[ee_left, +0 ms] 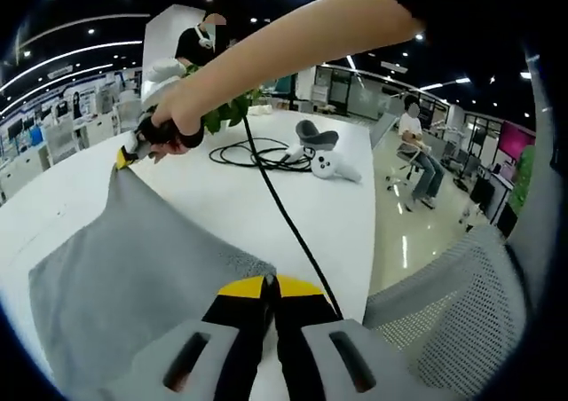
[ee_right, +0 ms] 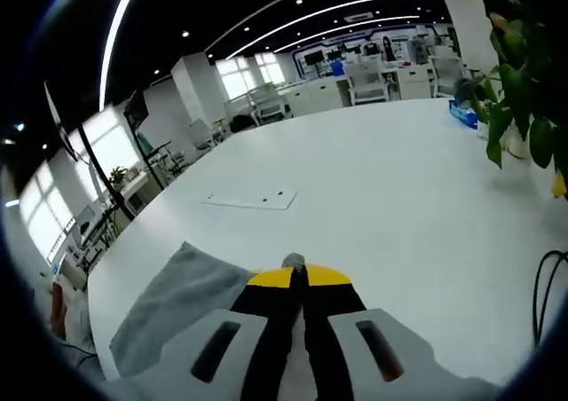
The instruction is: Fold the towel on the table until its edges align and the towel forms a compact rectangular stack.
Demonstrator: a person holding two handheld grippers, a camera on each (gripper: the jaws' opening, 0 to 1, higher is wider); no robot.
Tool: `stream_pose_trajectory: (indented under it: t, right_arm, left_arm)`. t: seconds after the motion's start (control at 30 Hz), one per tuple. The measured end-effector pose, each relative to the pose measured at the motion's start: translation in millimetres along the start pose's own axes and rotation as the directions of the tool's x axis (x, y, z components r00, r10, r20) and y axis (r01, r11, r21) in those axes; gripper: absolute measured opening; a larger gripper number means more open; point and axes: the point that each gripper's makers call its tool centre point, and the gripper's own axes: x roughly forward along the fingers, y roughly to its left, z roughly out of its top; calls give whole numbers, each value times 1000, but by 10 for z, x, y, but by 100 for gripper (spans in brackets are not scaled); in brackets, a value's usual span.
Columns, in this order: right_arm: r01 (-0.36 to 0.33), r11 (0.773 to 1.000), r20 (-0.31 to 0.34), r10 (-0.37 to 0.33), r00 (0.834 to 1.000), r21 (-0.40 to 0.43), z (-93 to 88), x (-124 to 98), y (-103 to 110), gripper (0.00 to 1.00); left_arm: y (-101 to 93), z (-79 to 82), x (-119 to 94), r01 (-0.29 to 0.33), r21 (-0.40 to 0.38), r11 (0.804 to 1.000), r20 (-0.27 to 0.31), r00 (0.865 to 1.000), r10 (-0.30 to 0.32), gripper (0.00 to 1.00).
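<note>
Folding is underway, by my reading: both grippers have hold of the grey towel (ee_left: 133,268) by its edges, one fold being carried across. Towel lies on the white table (ee_left: 222,197), near end.

Left gripper (ee_left: 269,287): jaws pressed together, yellow tips meeting, towel edge pinched between them at the near right corner. Right gripper (ee_right: 299,277): jaws likewise together, a bit of grey cloth poking out at the tips; the towel trails off to its left. In the left gripper view the right gripper sits at the towel's far corner, held by the person's hand (ee_left: 164,126), cloth drawn up to it in a peak.

Next move, as I judge it: bring the two held corners over together onto the opposite edge, keeping them level so the edges match, then let go.

Black cable (ee_left: 266,188) crosses the table just beside the towel; could snag.

No readable writing or brands anywhere.
</note>
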Motion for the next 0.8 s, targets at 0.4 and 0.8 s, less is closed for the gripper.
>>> stream_pose_trajectory:
  t: [0.4, 0.8]
  right_arm:
    - [-56, 998, 33, 56, 998, 20, 232, 135, 497, 0]
    - [-130, 991, 21, 131, 991, -34, 363, 357, 1147, 0]
  left_arm:
    - [242, -26, -496, -116, -73, 991, 27, 993, 118, 3]
    - [516, -229, -991, -258, -172, 951, 12, 964, 264, 3]
